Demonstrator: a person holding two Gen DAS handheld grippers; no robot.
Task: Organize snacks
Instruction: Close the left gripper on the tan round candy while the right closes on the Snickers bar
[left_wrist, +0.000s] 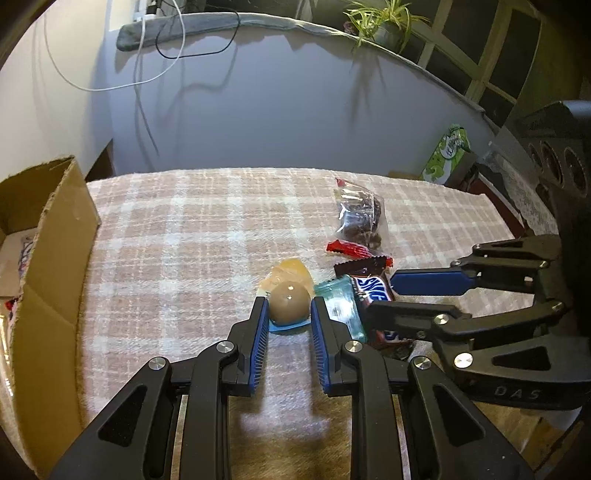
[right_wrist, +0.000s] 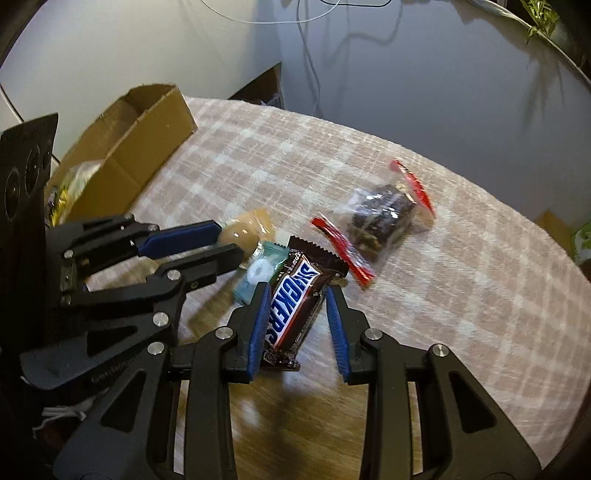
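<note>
Our left gripper (left_wrist: 286, 314) stands parted around the round tan jelly cup (left_wrist: 289, 303) at frame centre, not clamped. Our right gripper (right_wrist: 297, 295) is spread astride the brown Snickers bar (right_wrist: 291, 304), its long axis running along the fingers; the cardboard box (right_wrist: 147, 136) waits upper left.

Pale wall (left_wrist: 277, 110), cables (left_wrist: 147, 74) hanging down it; grey ledge (left_wrist: 258, 18) with potted plant (left_wrist: 384, 22); paned window (left_wrist: 480, 55) right.
</note>
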